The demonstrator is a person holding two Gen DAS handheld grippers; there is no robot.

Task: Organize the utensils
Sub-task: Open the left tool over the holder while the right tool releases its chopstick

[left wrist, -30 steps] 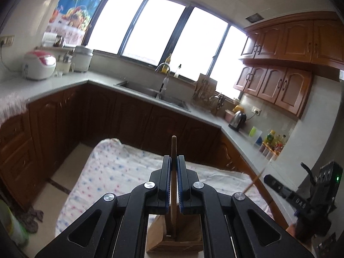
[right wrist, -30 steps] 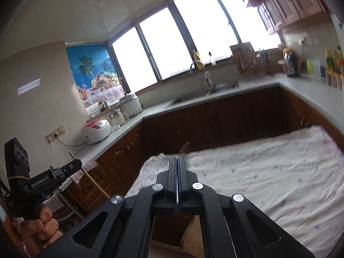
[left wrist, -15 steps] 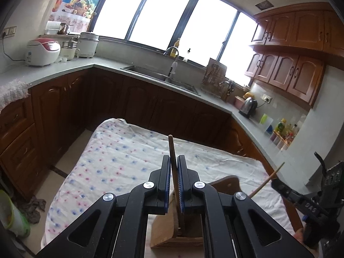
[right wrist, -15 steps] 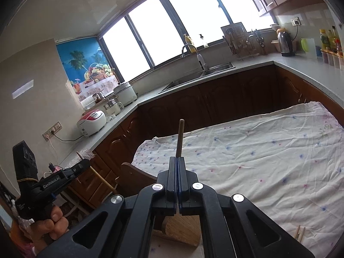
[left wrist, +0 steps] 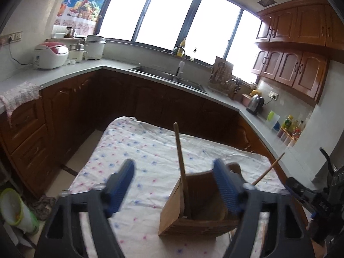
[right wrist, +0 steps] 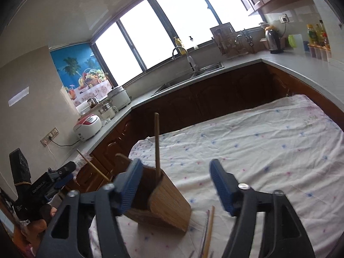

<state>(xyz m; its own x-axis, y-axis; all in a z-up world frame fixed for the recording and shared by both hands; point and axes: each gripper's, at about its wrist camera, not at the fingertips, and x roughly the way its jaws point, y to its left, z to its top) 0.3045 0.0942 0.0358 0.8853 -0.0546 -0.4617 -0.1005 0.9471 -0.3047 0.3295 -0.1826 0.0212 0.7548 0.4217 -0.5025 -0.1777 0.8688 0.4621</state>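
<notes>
A wooden utensil holder (left wrist: 193, 210) (right wrist: 165, 202) stands on the cloth-covered table (left wrist: 137, 150). One wooden chopstick (left wrist: 180, 161) leans upright in it between the fingers of my left gripper (left wrist: 173, 186), whose jaws are opening; the pads are clear of the stick. My right gripper (right wrist: 176, 186) is opening too, with a second wooden chopstick (right wrist: 157, 146) standing free in the holder near its left pad. Each view shows the other hand's stick slanting at the frame edge (left wrist: 268, 169) (right wrist: 92, 165), its lower end hidden behind a finger.
Loose chopsticks (right wrist: 208, 234) lie on the cloth in front of the holder. A chair back (left wrist: 235, 168) rises behind it. Dark wooden cabinets and a grey counter (left wrist: 215, 94) with a sink, a kettle and rice cookers ring the table. A person's hand (right wrist: 40, 217) holds the left gripper.
Both grippers went from shut on a chopstick to wide open, leaving the sticks standing in the holder. Both views have tipped down toward the table.
</notes>
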